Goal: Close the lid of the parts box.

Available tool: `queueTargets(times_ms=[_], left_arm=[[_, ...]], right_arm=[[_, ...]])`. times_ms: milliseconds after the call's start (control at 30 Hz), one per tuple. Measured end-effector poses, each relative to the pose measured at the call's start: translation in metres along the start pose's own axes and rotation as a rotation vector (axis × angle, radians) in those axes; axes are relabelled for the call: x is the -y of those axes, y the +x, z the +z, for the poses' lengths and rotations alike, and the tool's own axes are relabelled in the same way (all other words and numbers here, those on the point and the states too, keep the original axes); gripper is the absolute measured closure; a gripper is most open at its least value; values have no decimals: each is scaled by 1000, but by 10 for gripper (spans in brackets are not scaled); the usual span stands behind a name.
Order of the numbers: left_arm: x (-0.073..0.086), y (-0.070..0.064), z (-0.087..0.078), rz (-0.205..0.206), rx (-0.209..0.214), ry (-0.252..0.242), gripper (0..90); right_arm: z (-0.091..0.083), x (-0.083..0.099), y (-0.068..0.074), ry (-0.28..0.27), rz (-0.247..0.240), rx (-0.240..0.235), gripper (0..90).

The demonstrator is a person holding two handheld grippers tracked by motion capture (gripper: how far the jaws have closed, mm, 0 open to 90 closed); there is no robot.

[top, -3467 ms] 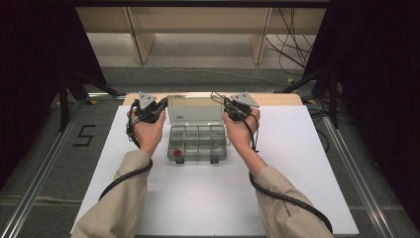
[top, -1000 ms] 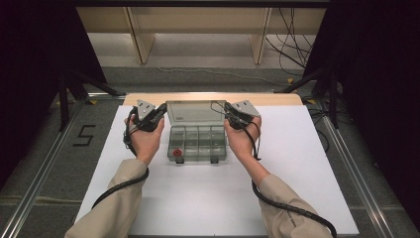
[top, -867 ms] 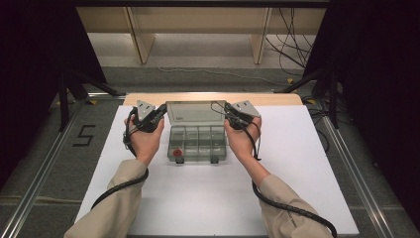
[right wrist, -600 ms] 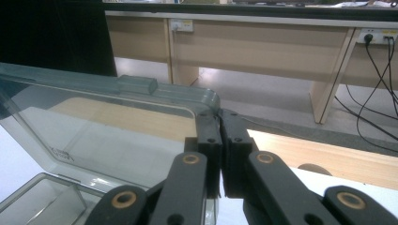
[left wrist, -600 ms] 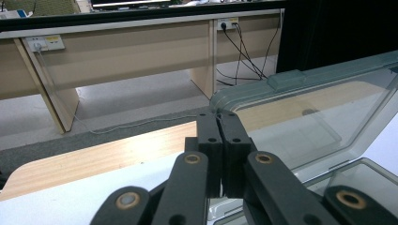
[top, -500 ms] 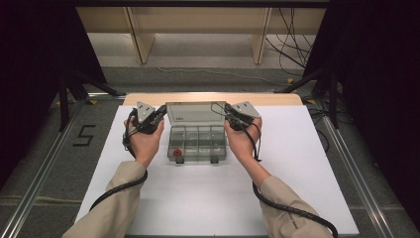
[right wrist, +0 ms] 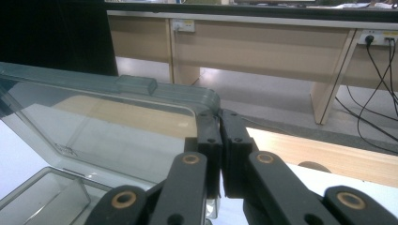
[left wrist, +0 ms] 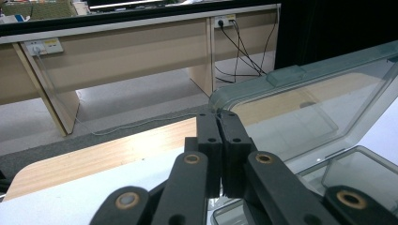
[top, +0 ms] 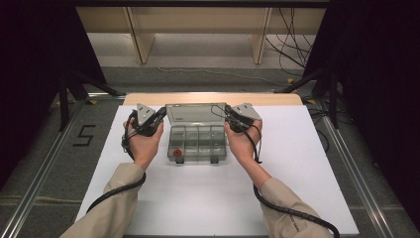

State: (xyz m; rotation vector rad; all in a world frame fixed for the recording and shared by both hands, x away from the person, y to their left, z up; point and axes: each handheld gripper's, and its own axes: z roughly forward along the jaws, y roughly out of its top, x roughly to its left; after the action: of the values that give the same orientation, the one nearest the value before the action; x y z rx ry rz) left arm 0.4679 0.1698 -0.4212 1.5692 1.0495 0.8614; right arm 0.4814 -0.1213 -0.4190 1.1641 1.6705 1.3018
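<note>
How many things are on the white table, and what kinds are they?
Clear plastic compartment box with its lid open: 1
Small red thing in the box's front left compartment: 1
Hand-held grippers, left gripper and right gripper, jaws shut on the lid's corners: 2
Total: 4
</note>
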Motion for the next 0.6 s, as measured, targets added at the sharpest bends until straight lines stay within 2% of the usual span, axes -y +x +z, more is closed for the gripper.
queueTargets(times_ms=[133,400,600], left_arm=[[1,-1,-2,15,-2,7,886],[3,-2,-2,18,-7,7,885],[3,-3,-6,28,6,8,883]], right_arm=[[-2,0,0,8,-2,-3,884],[-3,1,1,9,-5,-3,884],[-5,2,1,4,-2,-4,884]])
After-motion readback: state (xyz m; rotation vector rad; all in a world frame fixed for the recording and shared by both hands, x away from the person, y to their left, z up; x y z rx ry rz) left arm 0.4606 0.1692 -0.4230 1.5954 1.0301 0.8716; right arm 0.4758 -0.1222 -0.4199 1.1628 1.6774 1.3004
